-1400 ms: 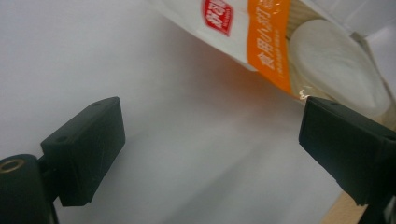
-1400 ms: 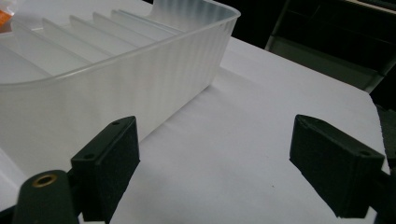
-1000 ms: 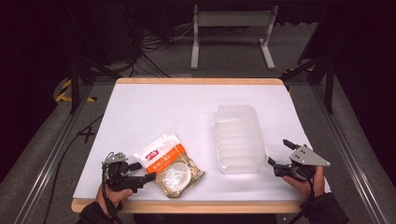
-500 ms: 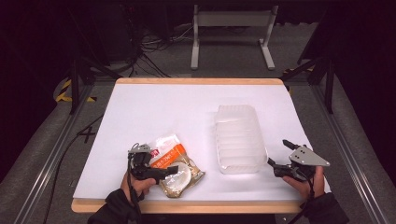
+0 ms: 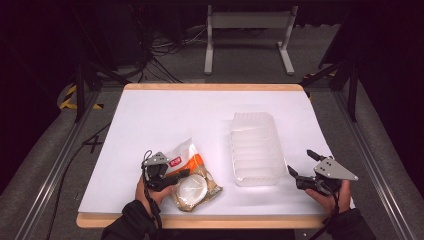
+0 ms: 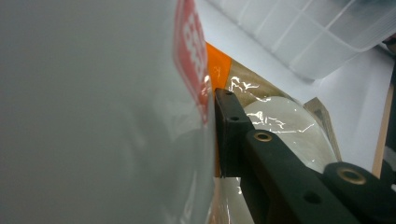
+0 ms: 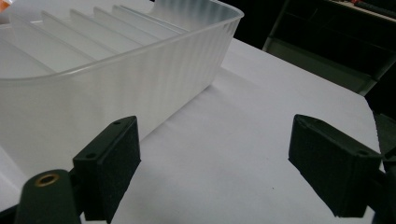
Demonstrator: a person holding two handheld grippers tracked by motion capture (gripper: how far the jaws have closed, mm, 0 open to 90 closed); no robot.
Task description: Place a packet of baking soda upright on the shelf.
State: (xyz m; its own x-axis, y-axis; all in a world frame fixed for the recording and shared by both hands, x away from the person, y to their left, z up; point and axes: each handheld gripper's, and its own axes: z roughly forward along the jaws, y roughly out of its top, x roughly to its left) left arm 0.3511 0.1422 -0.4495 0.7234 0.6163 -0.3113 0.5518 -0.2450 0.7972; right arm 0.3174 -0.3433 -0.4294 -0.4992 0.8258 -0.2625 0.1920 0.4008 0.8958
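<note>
Black two-jaw grippers, grey three-cornered top plates, brass-ringed screw holes, dark sleeves (image 5: pixel 131 224)

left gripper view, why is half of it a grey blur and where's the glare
Left gripper view: the snack bag sits too close to the lens, so its white side blurs; glare streaks its clear film over the round cake. High view: evenly lit table, dark surroundings.
</note>
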